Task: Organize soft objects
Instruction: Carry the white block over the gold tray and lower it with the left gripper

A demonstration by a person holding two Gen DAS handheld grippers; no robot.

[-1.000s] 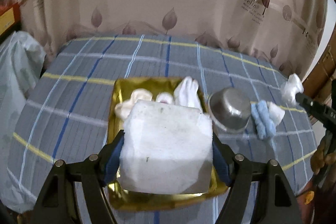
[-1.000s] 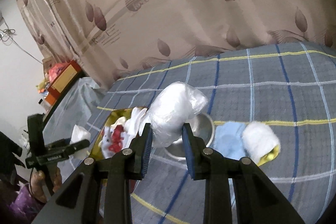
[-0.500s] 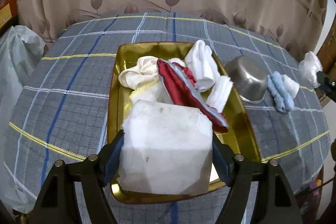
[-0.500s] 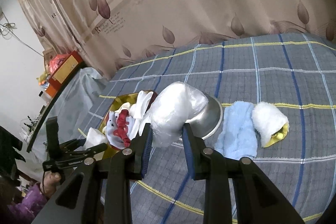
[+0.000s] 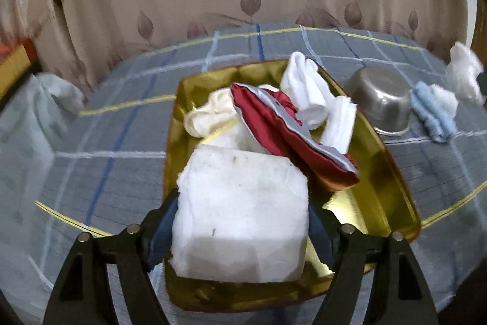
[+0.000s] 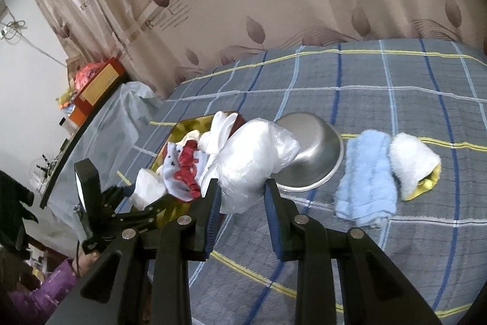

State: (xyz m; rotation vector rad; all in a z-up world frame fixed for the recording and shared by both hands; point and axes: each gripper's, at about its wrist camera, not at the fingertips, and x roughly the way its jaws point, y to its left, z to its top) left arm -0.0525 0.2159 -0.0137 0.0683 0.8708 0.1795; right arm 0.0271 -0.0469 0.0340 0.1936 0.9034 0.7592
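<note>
White foam block point(image 5: 240, 212) was pinched in the left hand-held gripper point(image 5: 240, 221) over the crowded gold tray point(image 5: 392, 188); the right hand-held gripper point(image 6: 242, 212) pinched a plastic bag point(image 6: 252, 160). Released carelessly, either might tumble off.

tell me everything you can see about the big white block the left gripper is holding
The white block is a chunky, roughly rectangular piece that looks like soft foam, with rounded, slightly ragged edges and small dark specks on its top face. The left gripper clamps it at both sides, jaws set wide, over the near end of the gold tray. Whether its underside touches the tray is hidden.
</note>
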